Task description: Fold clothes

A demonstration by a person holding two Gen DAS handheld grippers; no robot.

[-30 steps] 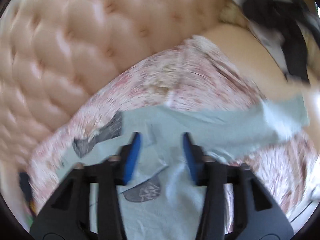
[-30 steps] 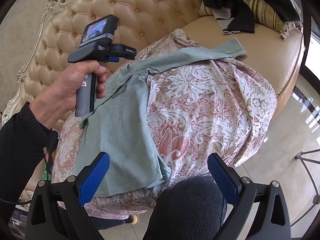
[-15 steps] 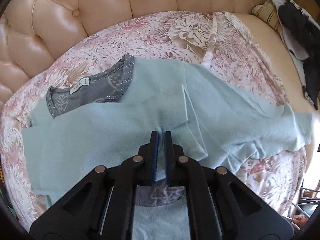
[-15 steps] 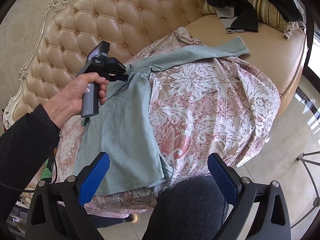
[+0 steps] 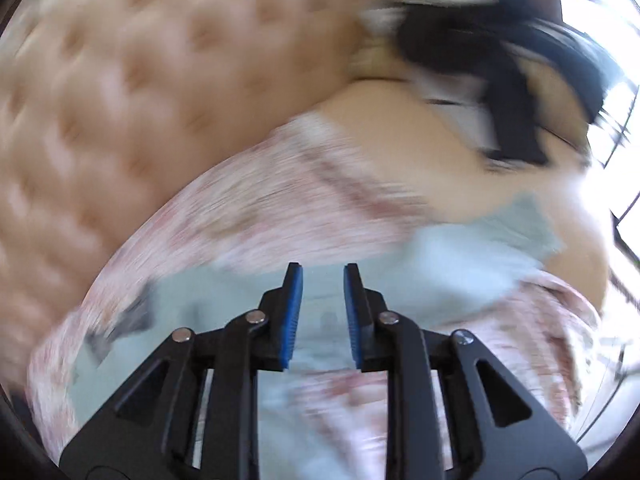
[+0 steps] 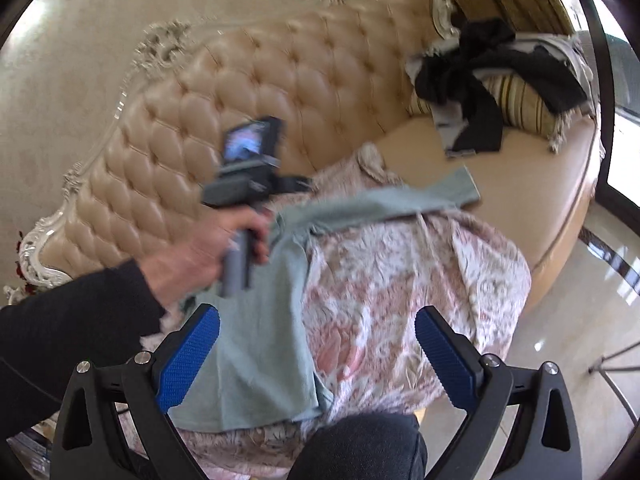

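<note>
Since half a second ago: left gripper (image 5: 322,280) lifted clear of the pale green shirt (image 6: 276,312) and swung toward the sofa back, jaws opening, nothing between the blue pads; left wrist view heavily motion-blurred.

Tufted beige sofa (image 6: 280,80), carved white trim along its back.
Pink-and-white floral cover (image 6: 400,280), draped over the seat.
Pale green shirt, spread on the cover, one sleeve reaching right onto bare seat leather, hem hanging at the near edge.
Black and white clothes (image 6: 480,92), heaped on a striped cushion (image 6: 524,108) at the far right, well apart from the shirt.
Left hand (image 6: 208,252), dark sleeve, gripping the tool's handle above the shirt's collar end.
Right gripper (image 6: 318,354), jaws spread wide, empty, above the shirt's hem.
</note>
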